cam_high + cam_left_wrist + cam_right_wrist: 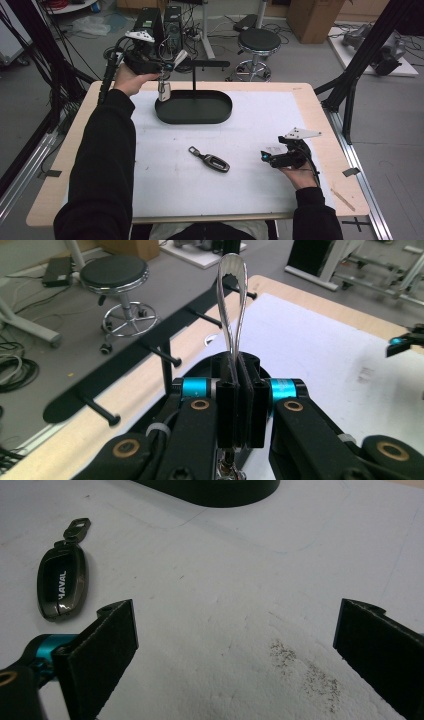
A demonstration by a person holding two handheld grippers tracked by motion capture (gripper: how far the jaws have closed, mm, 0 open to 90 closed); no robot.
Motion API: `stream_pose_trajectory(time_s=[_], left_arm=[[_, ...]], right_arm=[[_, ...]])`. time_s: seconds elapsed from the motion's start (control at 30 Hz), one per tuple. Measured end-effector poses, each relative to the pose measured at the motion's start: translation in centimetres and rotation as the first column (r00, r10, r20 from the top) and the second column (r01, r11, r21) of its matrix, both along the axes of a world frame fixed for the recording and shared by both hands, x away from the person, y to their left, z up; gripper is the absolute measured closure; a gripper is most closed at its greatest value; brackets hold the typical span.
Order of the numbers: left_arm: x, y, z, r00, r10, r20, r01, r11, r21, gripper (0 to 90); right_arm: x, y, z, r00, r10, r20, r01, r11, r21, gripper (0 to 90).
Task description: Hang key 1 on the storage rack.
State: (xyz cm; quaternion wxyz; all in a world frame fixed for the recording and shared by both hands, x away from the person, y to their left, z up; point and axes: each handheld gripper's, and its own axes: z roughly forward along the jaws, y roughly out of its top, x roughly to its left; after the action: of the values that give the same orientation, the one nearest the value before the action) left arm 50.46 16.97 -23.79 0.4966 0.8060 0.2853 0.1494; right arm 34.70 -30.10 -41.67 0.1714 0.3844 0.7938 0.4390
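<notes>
My left gripper (167, 67) is raised above the back left of the table, beside the black stand's crossbar (210, 63). Its jaws are shut on a silver metal loop (233, 300) that sticks out past my left gripper (242, 377) toward the peg bar (145, 347). A small silvery piece (164, 91) dangles below the gripper, over the stand's oval tray (222, 114). A dark key fob marked HAVAL (215, 162) (62, 582) lies flat on the white mat. My right gripper (263, 156) (235, 645) rests low to the fob's right, open, nothing between its fingers.
The stand's upright post (194, 77) rises from the tray's back. The white mat (260, 115) covers most of the wooden table (320, 125). A stool (258, 42), computer towers and cables stand on the floor behind the table.
</notes>
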Motion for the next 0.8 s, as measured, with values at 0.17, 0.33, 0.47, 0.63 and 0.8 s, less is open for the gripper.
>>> stream_pose_trajectory(time_s=[0.17,0.33,0.47,0.63,0.8], left_arm=[[0.8,-0.7,-0.3,0.9993,0.035,0.008,-0.035,0.9993,-0.009,86.7],[1.6,-1.3,-1.1,0.9986,0.054,0.000,-0.054,0.9985,-0.013,86.7],[2.1,-1.8,-1.2,0.9973,0.073,0.008,-0.073,0.9971,-0.023,86.7],[2.8,-3.2,-0.4,0.9972,0.069,0.030,-0.068,0.9969,-0.040,86.7],[3.2,-4.9,-0.2,0.9972,0.065,0.037,-0.064,0.9979,-0.012,86.6]], right_arm=[[0.0,-0.2,0.0,1.0000,-0.002,0.000,0.002,1.0000,0.009,3.2],[0.0,-0.1,0.0,1.0000,0.001,-0.001,-0.001,1.0000,0.004,3.2],[0.0,0.0,0.0,1.0000,0.003,-0.001,-0.003,1.0000,-0.001,3.2],[0.1,0.0,0.0,1.0000,0.002,-0.003,-0.002,1.0000,0.000,3.2],[0.1,-0.1,0.0,1.0000,0.003,-0.001,-0.003,1.0000,0.003,3.2]])
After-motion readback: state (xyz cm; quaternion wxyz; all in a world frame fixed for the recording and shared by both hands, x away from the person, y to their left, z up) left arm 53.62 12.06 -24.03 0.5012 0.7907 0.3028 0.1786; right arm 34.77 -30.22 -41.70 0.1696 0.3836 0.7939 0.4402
